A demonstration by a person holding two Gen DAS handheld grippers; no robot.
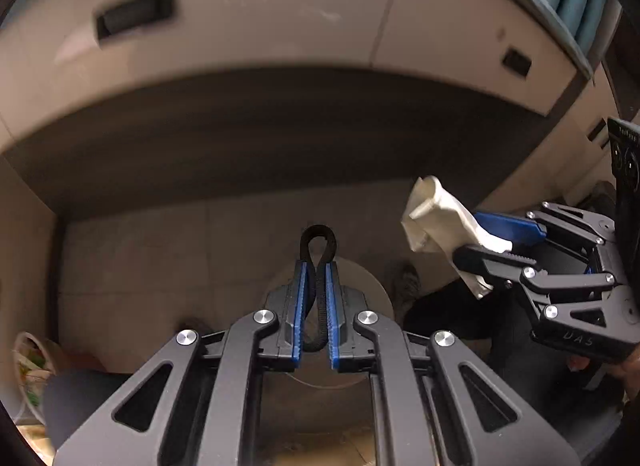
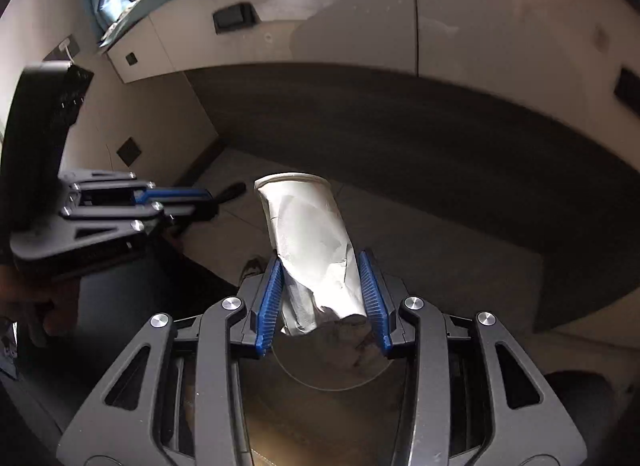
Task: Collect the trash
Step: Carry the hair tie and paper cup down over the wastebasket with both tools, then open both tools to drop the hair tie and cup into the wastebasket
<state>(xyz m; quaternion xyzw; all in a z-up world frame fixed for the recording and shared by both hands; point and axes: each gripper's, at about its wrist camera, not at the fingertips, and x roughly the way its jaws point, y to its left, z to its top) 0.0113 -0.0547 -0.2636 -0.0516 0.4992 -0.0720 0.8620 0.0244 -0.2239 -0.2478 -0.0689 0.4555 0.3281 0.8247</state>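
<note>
The crushed paper cup [image 2: 310,242] sits clamped between the blue pads [image 2: 271,302] of the right tool [image 2: 322,298], its open rim pointing forward and away from the camera and its crumpled base caught between the pads. The squeeze falls on the collapsed lower part, which likely gives a firmer hold than the round rim would. In the left wrist view the same cup [image 1: 436,217] juts out from the right tool [image 1: 490,248] toward the middle of the scene.

The left tool [image 1: 316,294] is clenched on a black fabric loop [image 1: 318,250], a strap-like band whose rounded end stands clear above the fingertips while the rest runs down between the pads. What the loop belongs to cannot be told.

Both tools point steeply downward over a round, pale-rimmed container [image 1: 376,286] that stands on the tiled floor [image 1: 160,258]. From the right wrist its rim [image 2: 304,380] shows as a curve directly beneath the cup, with a brownish interior below; what is inside is too dim to name. The arrangement suggests both items are being carried as trash to be dropped into this bin, so the next move probably calls for releasing each directly above the opening.

Beyond the bin, a dark recess runs under pale cabinet fronts [image 1: 280,17]. At the lower left edge of the left wrist view another container [image 1: 30,366] holds colourful scraps, too blurred to identify.
</note>
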